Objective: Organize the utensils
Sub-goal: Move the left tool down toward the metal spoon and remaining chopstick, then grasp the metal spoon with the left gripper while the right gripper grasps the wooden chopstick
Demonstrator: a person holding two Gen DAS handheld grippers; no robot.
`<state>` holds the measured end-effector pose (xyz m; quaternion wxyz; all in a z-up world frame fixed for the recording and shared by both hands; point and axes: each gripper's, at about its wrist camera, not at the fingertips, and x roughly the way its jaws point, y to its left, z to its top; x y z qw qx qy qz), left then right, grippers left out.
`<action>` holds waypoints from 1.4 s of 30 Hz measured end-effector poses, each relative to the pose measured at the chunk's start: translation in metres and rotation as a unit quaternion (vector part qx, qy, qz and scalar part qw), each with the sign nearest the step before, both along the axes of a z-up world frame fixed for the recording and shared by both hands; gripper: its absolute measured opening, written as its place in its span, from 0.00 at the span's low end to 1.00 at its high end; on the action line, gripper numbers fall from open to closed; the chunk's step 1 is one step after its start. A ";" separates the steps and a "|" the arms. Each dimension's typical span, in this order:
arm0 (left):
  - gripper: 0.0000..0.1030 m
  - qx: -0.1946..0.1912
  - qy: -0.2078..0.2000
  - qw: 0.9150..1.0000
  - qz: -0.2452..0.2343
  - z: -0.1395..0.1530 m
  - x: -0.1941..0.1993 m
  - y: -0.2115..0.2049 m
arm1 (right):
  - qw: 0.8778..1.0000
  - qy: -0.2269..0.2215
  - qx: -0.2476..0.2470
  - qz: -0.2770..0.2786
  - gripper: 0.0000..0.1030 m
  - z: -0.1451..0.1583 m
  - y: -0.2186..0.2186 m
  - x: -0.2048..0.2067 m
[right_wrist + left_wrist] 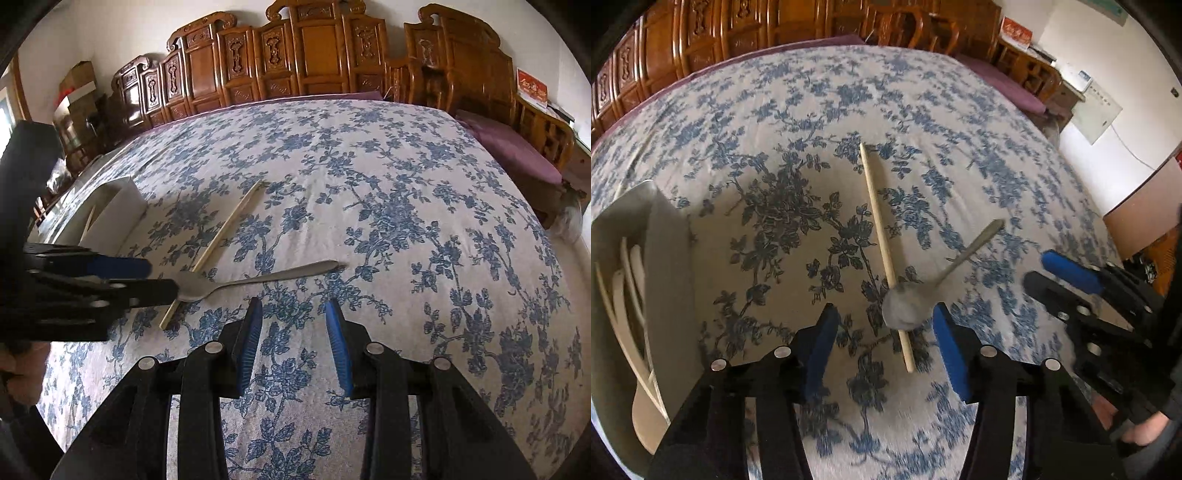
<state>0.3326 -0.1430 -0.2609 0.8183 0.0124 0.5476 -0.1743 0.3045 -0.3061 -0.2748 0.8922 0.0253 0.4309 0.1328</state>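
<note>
Left gripper (884,328) is lowered over the bowl of a metal spoon (905,306), its blue pads standing apart on either side without touching it. Nothing is held. The spoon lies across a wooden chopstick (882,251) on the flowered bed cover (960,166). A white organizer box (635,258) with pale utensils is seen at the left edge. Right gripper (293,339) is kept narrowly open and empty over the bed, near the spoon handle.
</note>
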 end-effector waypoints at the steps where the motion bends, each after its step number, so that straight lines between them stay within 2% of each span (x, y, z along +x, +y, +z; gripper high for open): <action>1: 0.47 0.000 0.006 1.000 0.000 -0.002 0.002 -0.001 | 1.000 -0.001 0.002 -0.001 0.37 0.000 -0.001 0.000; 4: 0.38 0.002 0.010 1.000 -0.004 -0.004 0.005 -0.004 | 1.000 -0.001 0.005 -0.002 0.37 0.001 -0.002 0.000; 5: 0.32 0.006 0.010 1.000 -0.004 -0.004 0.005 -0.005 | 1.000 -0.001 0.005 -0.001 0.37 0.001 -0.002 0.000; 6: 0.19 0.009 0.010 1.000 -0.007 -0.004 0.005 -0.007 | 1.000 -0.001 0.004 -0.001 0.37 0.001 -0.002 0.000; 7: 0.12 0.004 0.015 1.000 -0.011 -0.004 0.004 -0.008 | 1.000 -0.002 0.004 -0.001 0.37 0.002 -0.002 0.000; 9: 0.07 0.006 0.013 1.000 -0.014 -0.002 0.003 -0.009 | 1.000 -0.003 0.004 -0.001 0.37 0.003 -0.002 0.000; 12: 0.04 0.005 0.006 1.000 -0.022 0.003 -0.005 -0.012 | 1.000 -0.002 0.003 -0.001 0.37 0.002 -0.001 0.000; 15: 0.01 -0.004 -0.019 1.000 -0.021 0.016 -0.016 -0.011 | 1.000 -0.002 0.003 0.001 0.37 0.002 -0.001 0.000; 21: 0.01 0.005 -0.067 0.998 0.011 0.043 -0.025 0.010 | 1.000 0.005 0.013 0.011 0.37 0.004 0.007 -0.002; 28: 0.01 -0.001 -0.089 0.995 0.047 0.064 -0.032 0.051 | 0.999 0.009 0.025 0.044 0.37 0.014 0.047 0.007; 33: 0.01 -0.004 -0.098 0.993 0.067 0.073 -0.034 0.071 | 0.998 0.028 0.020 0.054 0.37 0.003 0.079 0.026; 39: 0.01 0.004 -0.120 0.989 0.082 0.087 -0.043 0.087 | 0.997 0.054 -0.031 0.056 0.37 -0.015 0.110 0.046; 42: 0.01 0.006 -0.131 0.987 0.089 0.095 -0.047 0.097 | 0.996 0.050 -0.049 0.053 0.35 -0.018 0.115 0.046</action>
